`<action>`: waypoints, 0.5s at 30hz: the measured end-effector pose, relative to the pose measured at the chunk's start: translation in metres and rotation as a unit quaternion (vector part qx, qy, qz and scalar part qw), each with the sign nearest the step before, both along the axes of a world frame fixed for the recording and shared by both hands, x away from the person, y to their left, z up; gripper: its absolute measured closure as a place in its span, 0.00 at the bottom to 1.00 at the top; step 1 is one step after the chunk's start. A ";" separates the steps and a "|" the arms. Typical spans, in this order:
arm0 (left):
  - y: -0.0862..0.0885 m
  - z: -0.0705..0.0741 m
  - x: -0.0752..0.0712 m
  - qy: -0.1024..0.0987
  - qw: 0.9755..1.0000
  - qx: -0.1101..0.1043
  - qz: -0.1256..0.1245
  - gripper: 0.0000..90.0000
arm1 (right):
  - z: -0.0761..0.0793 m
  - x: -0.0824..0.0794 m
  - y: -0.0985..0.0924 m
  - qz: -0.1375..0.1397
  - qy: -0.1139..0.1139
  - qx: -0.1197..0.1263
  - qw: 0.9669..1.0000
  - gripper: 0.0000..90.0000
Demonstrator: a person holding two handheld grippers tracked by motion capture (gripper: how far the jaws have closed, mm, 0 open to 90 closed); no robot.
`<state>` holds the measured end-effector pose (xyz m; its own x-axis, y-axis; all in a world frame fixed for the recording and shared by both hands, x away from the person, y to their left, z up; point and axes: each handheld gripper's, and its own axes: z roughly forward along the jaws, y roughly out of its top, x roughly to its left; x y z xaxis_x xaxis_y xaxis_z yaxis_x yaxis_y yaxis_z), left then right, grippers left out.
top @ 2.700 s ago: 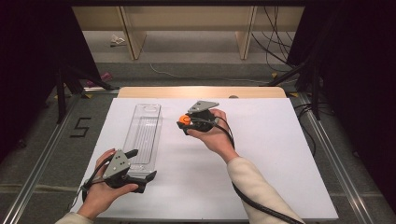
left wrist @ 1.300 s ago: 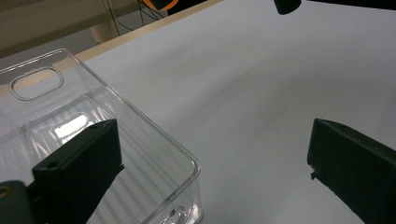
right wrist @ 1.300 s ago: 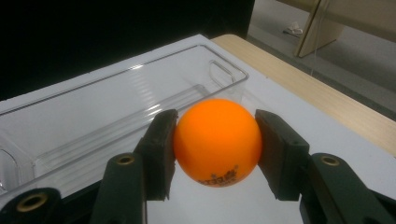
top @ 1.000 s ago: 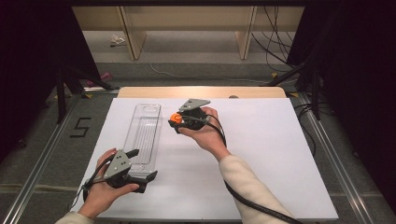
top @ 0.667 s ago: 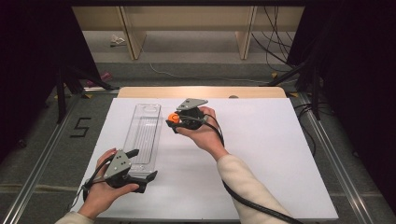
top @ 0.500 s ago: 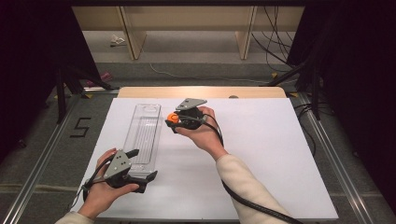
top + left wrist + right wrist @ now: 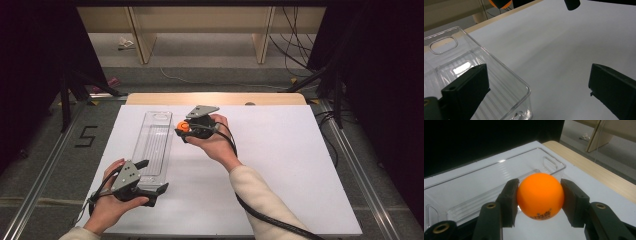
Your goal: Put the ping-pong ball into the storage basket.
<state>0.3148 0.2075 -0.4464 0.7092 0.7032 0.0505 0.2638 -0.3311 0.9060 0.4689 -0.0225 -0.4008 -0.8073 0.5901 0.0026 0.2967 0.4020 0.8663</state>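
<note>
- Left claw (image 7: 150, 176): at the near end of the clear tray (image 7: 154, 142), jaws spread wide, one over the tray, gripping nothing.
- Clear tray: lengthwise on the white counter (image 7: 280, 165).
- Right claw (image 7: 181, 129): clamped on the orange ball (image 7: 540, 195), just beside the tray's far right rim.

We see a bright orange ball (image 7: 540, 195) with small gold print near its underside, set between matte black jaws. Beside the ball lies a clear, colourless plastic tray (image 7: 153, 145) with fine ribbed lines along its floor. Under the tray, the bench (image 7: 290, 165) is plain white, edged with pale wood at its far side.
</note>
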 end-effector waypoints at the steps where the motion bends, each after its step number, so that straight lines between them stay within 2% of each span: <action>1: 0.000 0.000 0.000 0.000 1.000 0.000 0.000 0.03 | 0.000 0.000 0.000 0.001 0.000 -0.001 1.000 0.57; 15: 0.000 0.000 -0.002 0.001 1.000 0.000 0.003 0.03 | -0.001 0.000 0.007 0.008 0.003 0.001 1.000 0.57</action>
